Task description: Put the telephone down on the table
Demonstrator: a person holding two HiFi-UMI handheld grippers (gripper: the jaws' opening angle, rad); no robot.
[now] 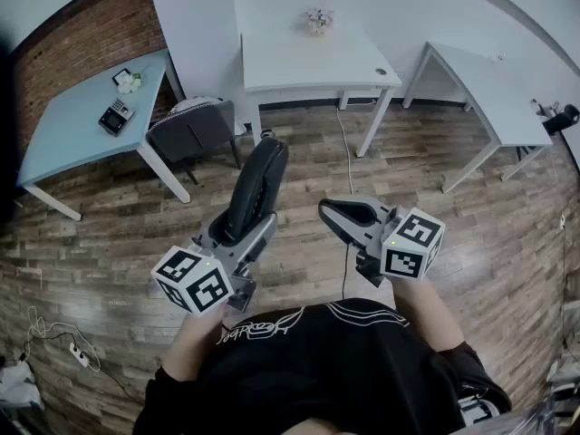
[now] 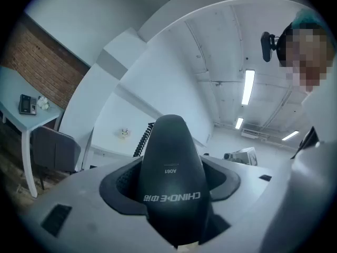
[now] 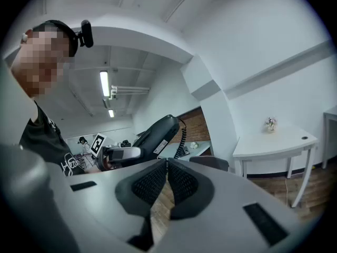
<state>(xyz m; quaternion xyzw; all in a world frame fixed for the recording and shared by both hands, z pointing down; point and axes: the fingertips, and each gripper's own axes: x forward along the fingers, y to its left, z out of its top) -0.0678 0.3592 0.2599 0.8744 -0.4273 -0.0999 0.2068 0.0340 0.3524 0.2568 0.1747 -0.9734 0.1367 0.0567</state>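
The job is in its carrying stage. The telephone (image 1: 256, 188), a black handset, is up in the air in front of the person, over the wooden floor (image 1: 299, 152), with no worktop beneath it. It has not yet been set down anywhere.

The next move, as I judge it, is to bring the handset over a worktop, lower it until it lies flat, and only then let the jaws go. The white worktop (image 1: 272, 71) stands straight ahead, well apart. A pale blue worktop (image 1: 63, 139) is off to the left, beyond a dark chair (image 1: 192, 132). Near the chair-side edge of the blue one sits a small dark device (image 1: 115, 116), perhaps the phone's base, though it is too small to tell. A coiled cord (image 3: 184, 136) hangs from the handset's far end, so the carry should leave it slack and keep it from snagging on the chair.

The left tool (image 1: 243, 234) grips the handset low on its body. Its jaws stand wide, with a pad pressed on either side, and the handset rises steeply out of them, tilted away from the person. The right tool (image 1: 328, 209) hovers just beside it with its two pads closed together and nothing between them. It touches neither the handset nor the cord.
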